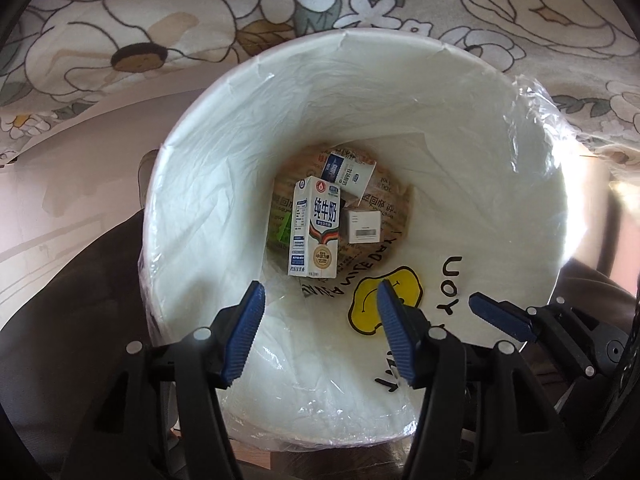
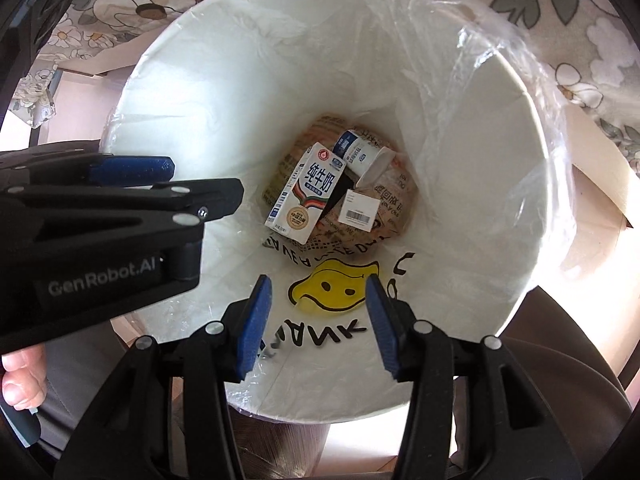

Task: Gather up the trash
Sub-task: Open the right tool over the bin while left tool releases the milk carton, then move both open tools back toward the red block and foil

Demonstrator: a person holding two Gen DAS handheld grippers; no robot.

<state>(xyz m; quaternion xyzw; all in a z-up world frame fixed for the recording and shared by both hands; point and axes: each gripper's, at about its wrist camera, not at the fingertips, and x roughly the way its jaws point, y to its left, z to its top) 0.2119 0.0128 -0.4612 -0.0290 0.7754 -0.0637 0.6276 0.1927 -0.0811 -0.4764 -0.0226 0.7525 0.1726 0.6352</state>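
Both my grippers hang over bin [image 1: 208,168], pointing almost straight down, so whatever I let go falls inside.

Left gripper [image 1: 320,336]: jaws about half open, nothing between pads.

Right gripper [image 2: 318,326]: same, half open, empty.

Trash lies at bottom of bag liner [image 1: 532,104]: milk carton [image 1: 314,228] flat, paper cup [image 1: 352,174] tipped on side just beside it, small box [image 1: 363,227] touching carton's edge.

My judgement: drop done here; more trash elsewhere cannot tell.

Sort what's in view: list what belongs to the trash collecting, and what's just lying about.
Job: bin, bag liner, milk carton, yogurt cup, small white box, left tongs, right tongs, both open and empty.

Lying about: floral cloth.
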